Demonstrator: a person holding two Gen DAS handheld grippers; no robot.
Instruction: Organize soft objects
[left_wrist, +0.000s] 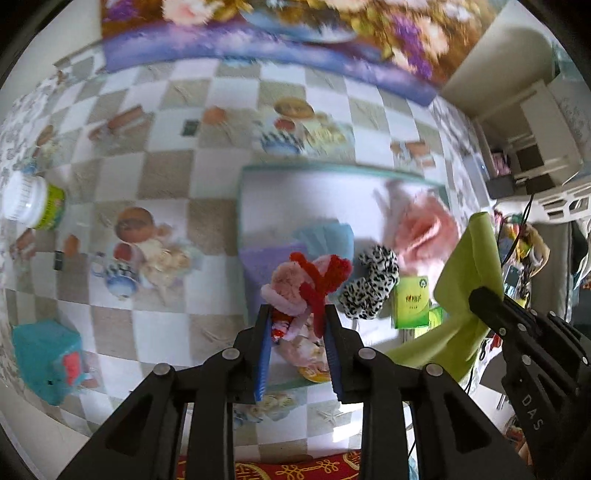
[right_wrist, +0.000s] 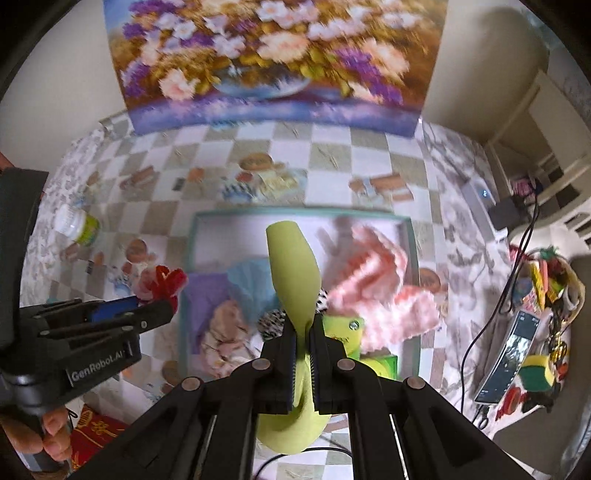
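A pink plush toy with red fuzzy trim (left_wrist: 306, 280) is clamped between the blue-padded fingers of the left hand-held gripper (left_wrist: 298, 314), which is closed part-way around it and held above the near left corner of a shallow teal-rimmed white tray (left_wrist: 332, 170). In the right wrist view the same toy (right_wrist: 162, 282) is seen at the tip of the left hand-held gripper (right_wrist: 147, 304), just outside the tray's left wall (right_wrist: 186, 295). A lime-green soft cloth (right_wrist: 293, 280) is pinched between the nearly closed fingers of the right hand-held gripper (right_wrist: 301, 347) and stands up over the middle of the tray; in the left wrist view that cloth (left_wrist: 469, 280) is seen hanging from the right hand-held gripper (left_wrist: 480, 299) at the tray's right side. Inside the tray are seen a pink-and-white ruffled fabric piece (right_wrist: 373, 280), a black-and-white leopard-print plush (left_wrist: 369, 284), a light blue folded cloth (left_wrist: 325, 236), a purple cloth (right_wrist: 207, 295) and a green tissue pack (left_wrist: 410, 301). The tray rests on a bench covered by a checkered picture-print cloth (left_wrist: 166, 173). On the bench to the left, well apart from the tray, are seen a white-capped green-labelled jar (left_wrist: 31, 203) lying on its side and a teal cube-shaped plush (left_wrist: 48, 360).
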